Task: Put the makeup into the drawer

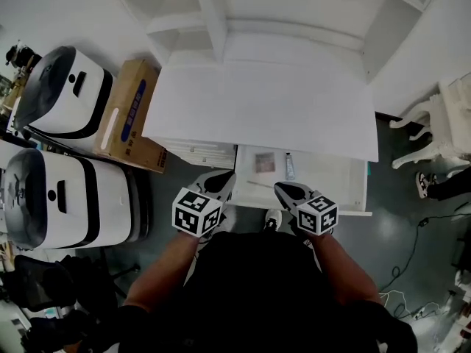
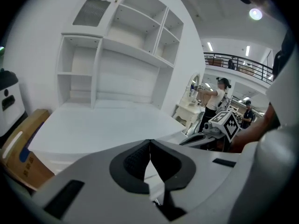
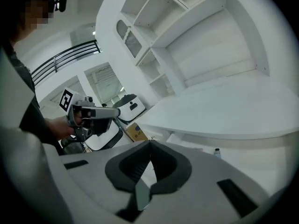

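An open white drawer [image 1: 352,184] juts out under the front edge of the white desk [image 1: 257,101]. In it lie a flat square makeup palette [image 1: 265,162] and a small tube [image 1: 289,166]; the right gripper view shows a small bottle [image 3: 216,151] there. My left gripper [image 1: 223,184] hangs just left of the drawer, jaws shut and empty [image 2: 149,143]. My right gripper [image 1: 284,190] hovers over the drawer's near edge, its jaws also shut with nothing between them [image 3: 149,144]. Each gripper shows in the other's view: the right gripper [image 2: 219,125], the left gripper [image 3: 88,115].
Two white machines [image 1: 66,94] [image 1: 62,197] and a cardboard box [image 1: 129,112] stand left of the desk. A white hutch with shelves [image 1: 213,13] rises at the desk's back. A white chair [image 1: 434,123] and floor cables [image 1: 412,256] are at the right. People [image 2: 216,97] stand far off.
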